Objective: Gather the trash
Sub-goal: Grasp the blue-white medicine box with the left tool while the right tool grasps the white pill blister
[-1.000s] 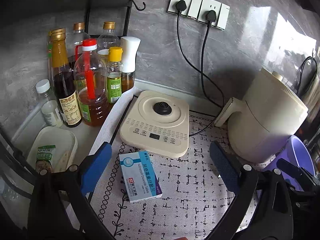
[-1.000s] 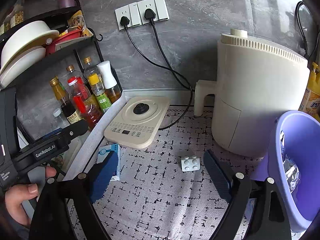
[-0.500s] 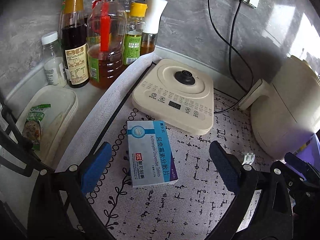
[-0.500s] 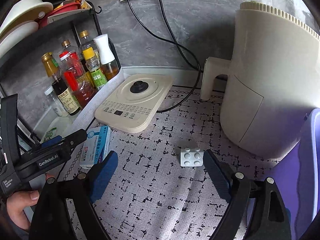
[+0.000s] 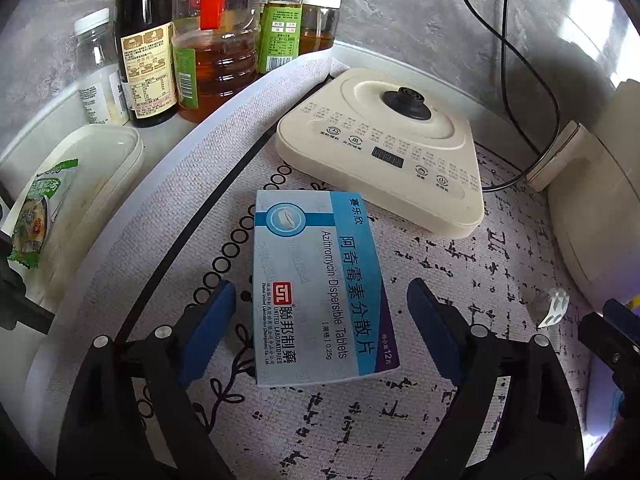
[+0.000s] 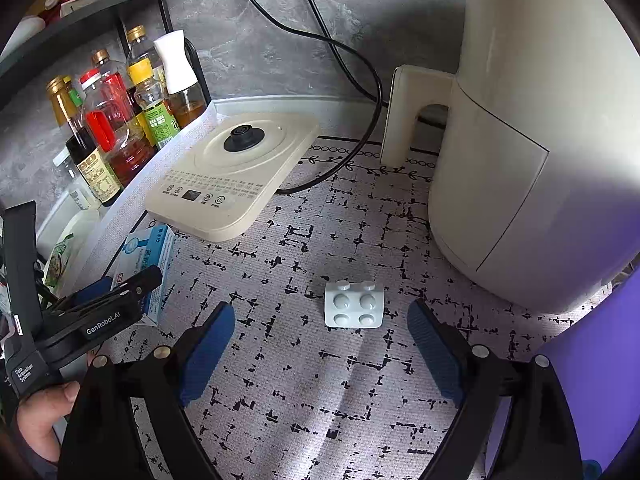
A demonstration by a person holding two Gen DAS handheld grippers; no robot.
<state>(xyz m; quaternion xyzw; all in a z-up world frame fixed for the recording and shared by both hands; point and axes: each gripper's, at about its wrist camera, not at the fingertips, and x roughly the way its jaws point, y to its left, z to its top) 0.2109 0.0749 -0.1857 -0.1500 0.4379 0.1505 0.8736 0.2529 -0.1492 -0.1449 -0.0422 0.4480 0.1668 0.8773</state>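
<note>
A blue and white medicine box (image 5: 320, 288) lies flat on the patterned mat (image 5: 440, 420). My left gripper (image 5: 320, 320) is down around the box, one blue pad on each side. Its jaws are closing, with gaps still showing between the pads and the box. A small white blister pack (image 6: 354, 304) lies on the mat just ahead of my right gripper (image 6: 320, 344), which stands open and holds nothing. The purple bin (image 6: 592, 380) stands at the right edge of the right wrist view. The box (image 6: 148, 256) also shows there, partly behind the left gripper.
A cream kettle base (image 5: 384, 148) sits just beyond the box, with its black cord (image 6: 360, 120) running to the wall. A cream air fryer (image 6: 540, 140) stands at the right. Sauce bottles (image 5: 200, 40) and a white lidded container (image 5: 80, 184) are on the left.
Both grippers have come down toward the mat. The box now lies between the left fingers, which have narrowed. The blister pack is nearer the right fingertips.
</note>
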